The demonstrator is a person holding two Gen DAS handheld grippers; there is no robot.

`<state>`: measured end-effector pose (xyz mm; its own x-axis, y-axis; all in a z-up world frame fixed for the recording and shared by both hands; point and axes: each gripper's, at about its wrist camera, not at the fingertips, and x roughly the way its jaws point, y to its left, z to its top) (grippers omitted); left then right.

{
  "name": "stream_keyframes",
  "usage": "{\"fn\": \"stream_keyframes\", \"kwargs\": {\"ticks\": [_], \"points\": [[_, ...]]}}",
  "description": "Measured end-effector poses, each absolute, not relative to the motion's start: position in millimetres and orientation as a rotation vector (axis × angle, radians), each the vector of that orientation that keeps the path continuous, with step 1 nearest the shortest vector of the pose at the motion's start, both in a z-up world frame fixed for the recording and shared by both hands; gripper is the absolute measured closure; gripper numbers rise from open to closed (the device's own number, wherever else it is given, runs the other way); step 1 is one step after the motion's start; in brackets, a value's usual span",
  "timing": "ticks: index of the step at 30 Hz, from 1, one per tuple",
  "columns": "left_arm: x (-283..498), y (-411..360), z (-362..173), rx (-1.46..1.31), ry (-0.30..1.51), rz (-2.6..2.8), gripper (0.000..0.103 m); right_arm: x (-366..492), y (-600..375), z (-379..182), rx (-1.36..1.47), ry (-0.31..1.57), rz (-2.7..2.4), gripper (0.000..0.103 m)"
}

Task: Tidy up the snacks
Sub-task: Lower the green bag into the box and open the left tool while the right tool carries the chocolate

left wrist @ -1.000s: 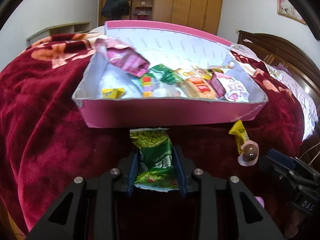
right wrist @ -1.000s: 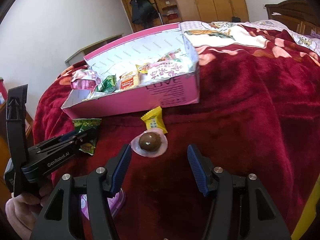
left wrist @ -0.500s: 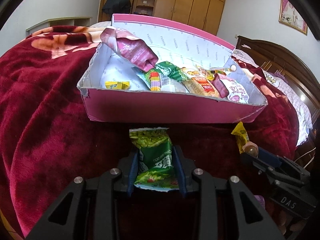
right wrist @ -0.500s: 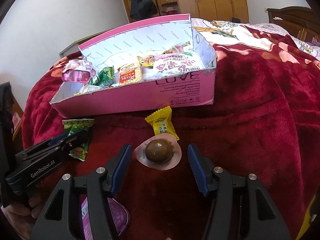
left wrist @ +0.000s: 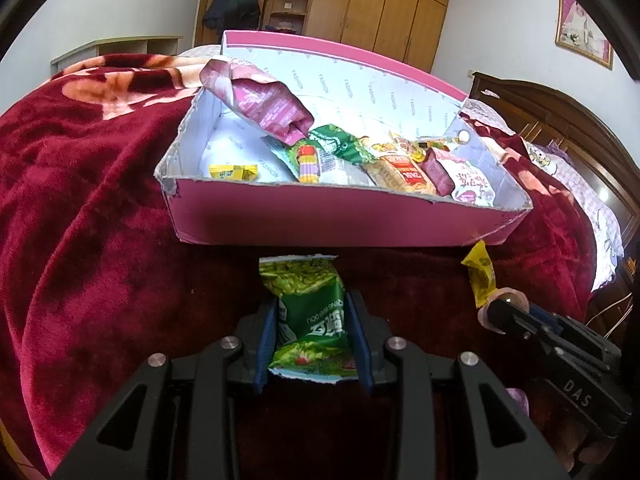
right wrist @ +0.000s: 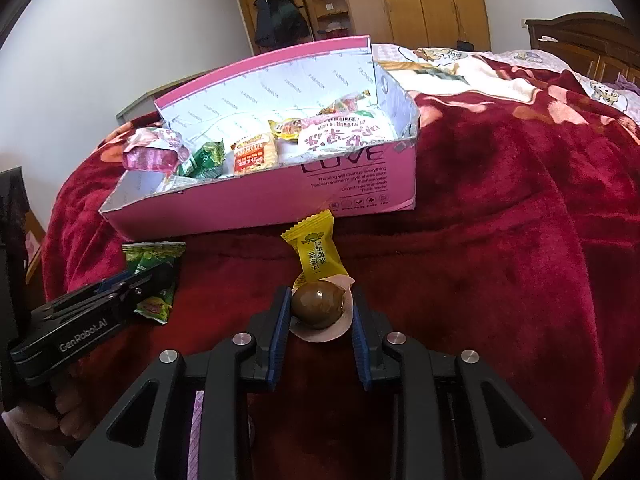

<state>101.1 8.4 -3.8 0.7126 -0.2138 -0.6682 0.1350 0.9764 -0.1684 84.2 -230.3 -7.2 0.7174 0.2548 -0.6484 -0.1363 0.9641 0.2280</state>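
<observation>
My left gripper [left wrist: 313,322] is shut on a green snack packet [left wrist: 310,312] and holds it just in front of the pink box [left wrist: 320,220]; the same gripper [right wrist: 154,280] and packet [right wrist: 154,258] show in the right wrist view. My right gripper [right wrist: 319,312] has closed around a packaged brown egg [right wrist: 318,306] on the red blanket, its pads touching the wrapper's edges. A yellow candy packet [right wrist: 316,246] lies just beyond the egg, against the pink box [right wrist: 352,188]. The box holds several snacks.
The red blanket [right wrist: 500,240] covers the bed around the box. A purple-lidded item [right wrist: 196,420] lies under my right gripper. Wooden wardrobes [left wrist: 360,12] and a headboard [left wrist: 560,120] stand behind. The right gripper [left wrist: 516,318] sits at the right in the left wrist view.
My right gripper moved forward and closed its jaws around the brown egg. My left gripper rose and tilted with the green packet, showing more of the box's inside.
</observation>
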Motion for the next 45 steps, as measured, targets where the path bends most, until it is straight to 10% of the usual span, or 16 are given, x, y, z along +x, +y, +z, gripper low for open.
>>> {"fn": "stream_keyframes", "kwargs": {"ticks": [45], "points": [[163.7, -28.4, 72.5, -0.029, 0.609, -0.246, 0.069, 94.6, -228.9, 60.7, 0.116, 0.579, 0.328, 0.074]]}}
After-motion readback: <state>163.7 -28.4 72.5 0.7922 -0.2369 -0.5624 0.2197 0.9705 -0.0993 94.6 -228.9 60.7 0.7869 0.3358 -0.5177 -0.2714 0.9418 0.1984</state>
